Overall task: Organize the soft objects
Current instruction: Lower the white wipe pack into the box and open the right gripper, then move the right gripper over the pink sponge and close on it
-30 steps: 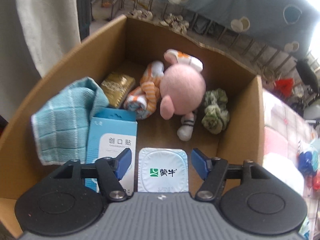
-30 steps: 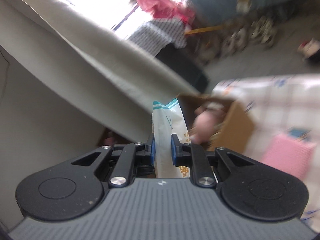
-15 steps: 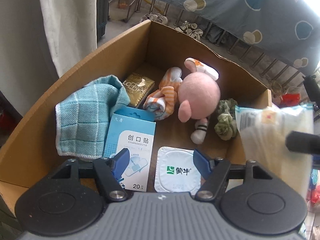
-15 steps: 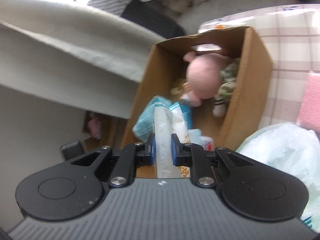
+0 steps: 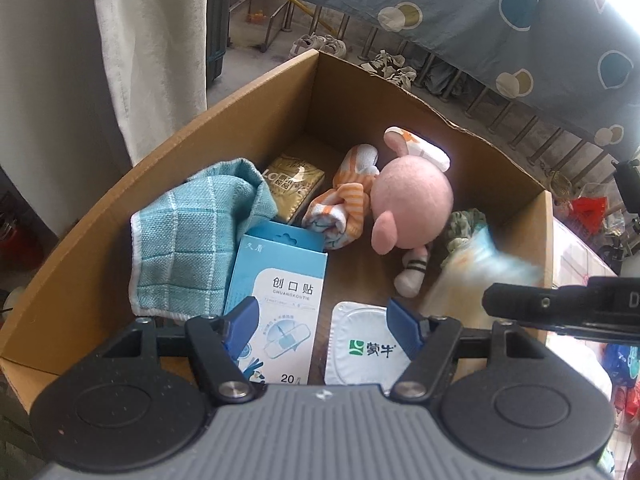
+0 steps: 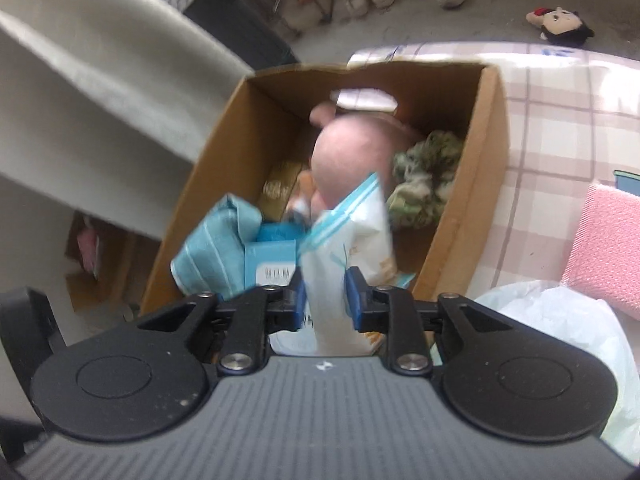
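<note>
A cardboard box (image 5: 224, 120) holds a pink plush toy (image 5: 412, 204), a teal cloth (image 5: 188, 240), a blue plaster box (image 5: 280, 300), a gold packet (image 5: 294, 188), a striped sock (image 5: 344, 212), a green scrunchie (image 5: 464, 224) and a white sealed cup (image 5: 364, 350). My left gripper (image 5: 320, 324) is open and empty over the box's near end. My right gripper (image 6: 324, 300) has its jaws parted around a white and blue soft packet (image 6: 352, 240), which looks blurred and tilted over the box (image 6: 472, 200). The packet also shows blurred in the left wrist view (image 5: 476, 276).
A checked tablecloth (image 6: 560, 120) lies right of the box with a pink cloth (image 6: 604, 248) and a white plastic bag (image 6: 560, 320) on it. A white curtain (image 5: 152, 48) hangs left of the box. Shoes and a doll (image 6: 560, 26) lie on the floor beyond.
My right gripper has carried the packet over the box and its jaws have widened; the packet now tilts and blurs inside the box. My left gripper has drawn back and up a little.
</note>
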Tool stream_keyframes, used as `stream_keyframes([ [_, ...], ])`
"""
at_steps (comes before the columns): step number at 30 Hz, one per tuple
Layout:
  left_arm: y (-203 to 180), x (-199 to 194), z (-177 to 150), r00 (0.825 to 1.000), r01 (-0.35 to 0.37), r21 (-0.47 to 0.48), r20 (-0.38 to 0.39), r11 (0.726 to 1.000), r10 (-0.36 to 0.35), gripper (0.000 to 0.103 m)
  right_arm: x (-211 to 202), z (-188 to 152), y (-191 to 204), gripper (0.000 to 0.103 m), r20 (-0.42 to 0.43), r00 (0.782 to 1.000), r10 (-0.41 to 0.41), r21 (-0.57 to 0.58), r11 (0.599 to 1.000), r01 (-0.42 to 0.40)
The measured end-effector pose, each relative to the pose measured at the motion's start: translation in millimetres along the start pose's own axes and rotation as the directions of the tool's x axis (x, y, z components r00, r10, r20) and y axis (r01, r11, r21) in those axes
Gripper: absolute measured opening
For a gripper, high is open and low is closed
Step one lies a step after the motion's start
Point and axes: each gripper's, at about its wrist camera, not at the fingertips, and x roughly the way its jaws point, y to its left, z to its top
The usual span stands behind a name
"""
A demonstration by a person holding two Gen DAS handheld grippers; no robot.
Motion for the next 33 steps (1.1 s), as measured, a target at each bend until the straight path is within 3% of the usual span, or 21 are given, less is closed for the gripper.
stream_keyframes([
  [2,-0.5,-2.5,-1.4,1.000,-0.004,0.004,0.003,1.000,0.004,0.072,0.1,-0.8,2.1,0.041,-0.006,1.000,-0.003,-0.015,1.000,0.003],
  [4,-0.4,-6.2,-2.8,1.000,-0.006,0.004,0.010,1.000,0.006,0.072,-2.0,-2.4,5.9,0.050,0.016,1.000,-0.007,-0.025,1.000,0.007],
  [13,-8.2,-39.0,-16.8,0.998,-0.011,0.016,0.067,1.000,0.010,0.074,-47.0,-9.9,-10.3,0.058,0.100,0.991,0.085,-0.056,0.995,-0.080],
  [22,-48.6,-104.8,-54.6,0.985,0.002,0.136,0.173,0.991,-0.026,0.083,-158.4,-50.5,-62.2,0.076,0.209,0.957,0.203,-0.073,0.979,-0.192],
  [27,-94.4,-130.9,-82.9,0.980,0.037,0.279,0.175,0.960,-0.089,0.091,-224.6,-81.4,-118.0,0.084,0.296,0.934,0.201,-0.055,0.980,-0.194],
  [33,-164.5,-129.8,-107.8,0.985,0.055,0.459,0.118,0.887,-0.123,0.096,-264.6,-115.5,-188.2,0.087,0.355,0.925,0.138,0.018,0.988,-0.154],
])
